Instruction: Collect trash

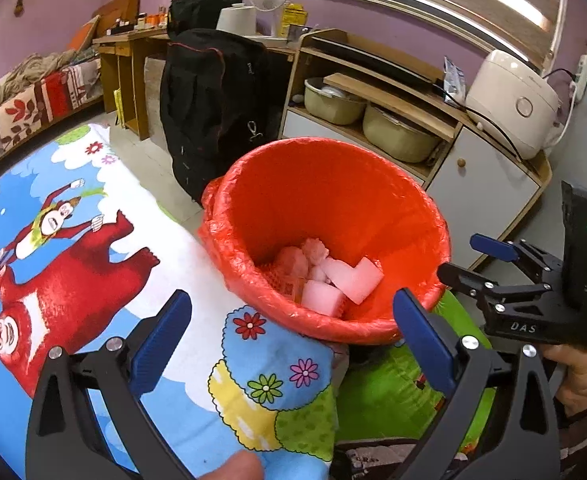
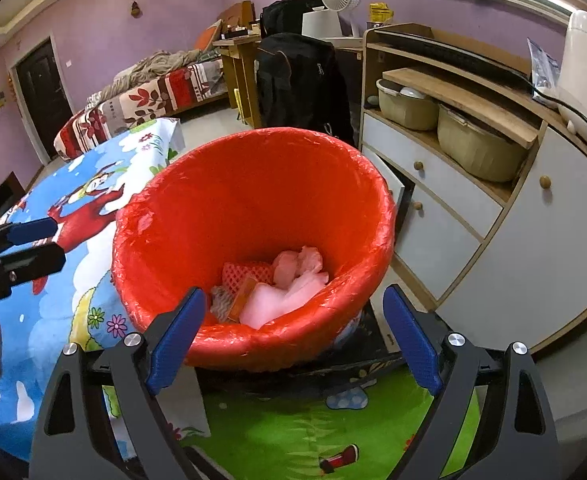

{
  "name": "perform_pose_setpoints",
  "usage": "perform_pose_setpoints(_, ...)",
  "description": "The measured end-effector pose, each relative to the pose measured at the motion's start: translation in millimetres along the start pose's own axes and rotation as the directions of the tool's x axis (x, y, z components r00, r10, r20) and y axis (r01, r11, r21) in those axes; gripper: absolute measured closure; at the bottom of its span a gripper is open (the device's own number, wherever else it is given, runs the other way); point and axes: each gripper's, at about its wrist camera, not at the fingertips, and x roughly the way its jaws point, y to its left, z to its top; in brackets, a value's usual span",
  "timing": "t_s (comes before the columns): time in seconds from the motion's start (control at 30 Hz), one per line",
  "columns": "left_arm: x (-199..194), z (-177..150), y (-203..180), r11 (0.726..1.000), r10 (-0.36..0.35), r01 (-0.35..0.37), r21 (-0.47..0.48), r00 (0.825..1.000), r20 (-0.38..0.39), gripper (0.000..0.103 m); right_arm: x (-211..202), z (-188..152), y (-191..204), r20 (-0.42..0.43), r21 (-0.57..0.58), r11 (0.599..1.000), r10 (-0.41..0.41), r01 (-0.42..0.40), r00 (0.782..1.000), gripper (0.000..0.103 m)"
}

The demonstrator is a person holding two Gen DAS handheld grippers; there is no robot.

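Your left tool point(image 1: 293, 344) tilts down over the cartoon cloth point(image 1: 73, 264), its blue pads spread wide with nothing between them, aimed at the near rim of the bin point(image 1: 333, 184). The trash point(image 1: 333, 276), pink foam pieces and a red net, lies at the bottom of the bin's red liner. Your right tool point(image 2: 293, 336) angles down likewise, jaws apart and empty, straddling the bin's near rim beside the cabinet point(image 2: 493, 240).
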Motion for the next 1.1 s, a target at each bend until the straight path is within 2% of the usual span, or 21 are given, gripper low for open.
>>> perform_pose_setpoints(1.1, 3.8, 2.3, -7.4, 1.000, 0.003, -0.003, 0.025, 1.000, -0.001, 0.005, -1.2, 6.4, 5.6, 0.015, 0.000, 1.000, 0.014, -0.014, 1.000, 0.018)
